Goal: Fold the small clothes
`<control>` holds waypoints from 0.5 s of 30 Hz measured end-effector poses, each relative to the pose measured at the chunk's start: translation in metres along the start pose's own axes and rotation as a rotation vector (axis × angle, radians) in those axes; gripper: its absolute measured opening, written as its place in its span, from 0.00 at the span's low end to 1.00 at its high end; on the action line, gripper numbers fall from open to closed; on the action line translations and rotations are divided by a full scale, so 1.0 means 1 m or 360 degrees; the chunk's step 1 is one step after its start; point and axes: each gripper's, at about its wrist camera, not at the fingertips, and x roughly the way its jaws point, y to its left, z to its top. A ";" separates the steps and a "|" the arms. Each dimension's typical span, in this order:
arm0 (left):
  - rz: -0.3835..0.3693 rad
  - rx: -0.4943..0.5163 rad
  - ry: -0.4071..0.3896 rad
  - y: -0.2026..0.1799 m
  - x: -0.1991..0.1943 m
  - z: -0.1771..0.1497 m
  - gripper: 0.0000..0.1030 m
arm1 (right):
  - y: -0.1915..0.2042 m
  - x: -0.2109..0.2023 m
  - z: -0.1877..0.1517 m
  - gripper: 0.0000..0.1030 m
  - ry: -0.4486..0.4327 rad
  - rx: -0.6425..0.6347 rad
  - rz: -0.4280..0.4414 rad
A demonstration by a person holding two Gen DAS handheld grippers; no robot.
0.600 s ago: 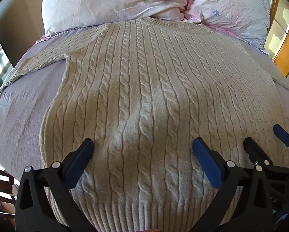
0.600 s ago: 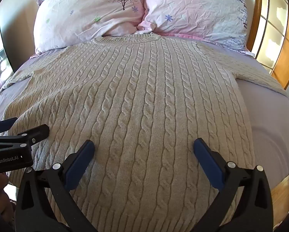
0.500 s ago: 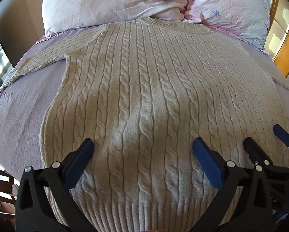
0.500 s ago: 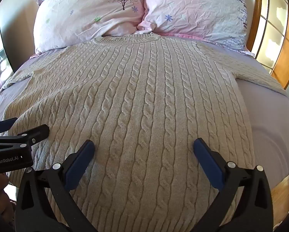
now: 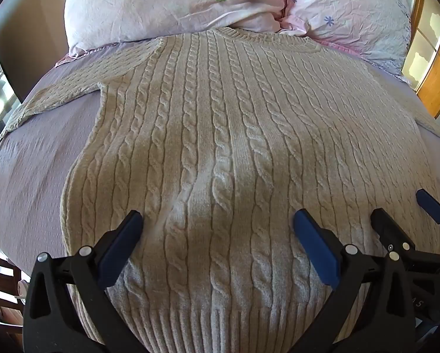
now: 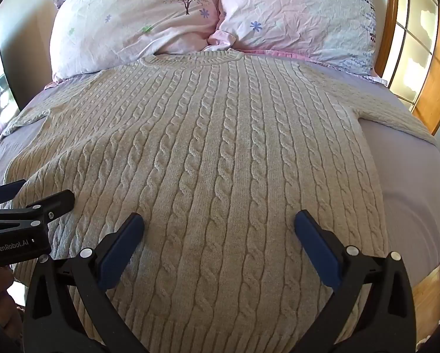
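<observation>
A beige cable-knit sweater (image 5: 220, 135) lies flat and face up on the bed, collar toward the pillows, sleeves spread out to both sides. It also fills the right wrist view (image 6: 220, 153). My left gripper (image 5: 217, 220) is open and empty, hovering just above the left half of the hem. My right gripper (image 6: 218, 223) is open and empty above the right half of the hem. The right gripper shows at the right edge of the left wrist view (image 5: 402, 214), and the left gripper at the left edge of the right wrist view (image 6: 37, 194).
The bed has a lilac sheet (image 5: 34, 176) (image 6: 411, 176). Two pink floral pillows (image 6: 137, 20) (image 6: 302, 14) lie at the head. A wooden-framed window (image 6: 411, 44) is at the right. The bed's near edge is just below the hem.
</observation>
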 end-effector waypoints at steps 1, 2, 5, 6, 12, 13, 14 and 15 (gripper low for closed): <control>0.0000 0.0000 0.0000 0.000 0.000 0.000 0.98 | 0.000 0.000 0.000 0.99 0.0000 0.0000 0.0000; 0.0000 0.0000 -0.0001 0.000 0.000 0.000 0.98 | 0.000 0.000 0.000 0.99 0.0001 0.0000 0.0000; 0.0000 0.0000 -0.0002 0.000 0.000 0.000 0.98 | 0.000 0.000 0.000 0.99 0.0002 0.0000 0.0000; 0.0000 0.0000 -0.0001 0.000 0.000 0.000 0.98 | 0.000 0.000 0.000 0.99 0.0002 0.0000 0.0000; 0.0000 0.0000 -0.0002 0.000 0.000 0.000 0.98 | 0.000 0.001 0.000 0.99 0.0006 0.0000 0.0000; 0.0000 0.0000 -0.0002 0.000 0.000 0.000 0.98 | 0.000 0.001 0.000 0.99 0.0006 0.0000 0.0000; 0.0000 0.0000 -0.0002 0.000 0.000 0.000 0.98 | 0.000 0.001 0.000 0.99 0.0006 0.0000 0.0000; 0.0000 0.0000 -0.0002 0.000 0.000 0.000 0.98 | 0.000 0.001 0.000 0.99 0.0007 0.0000 0.0000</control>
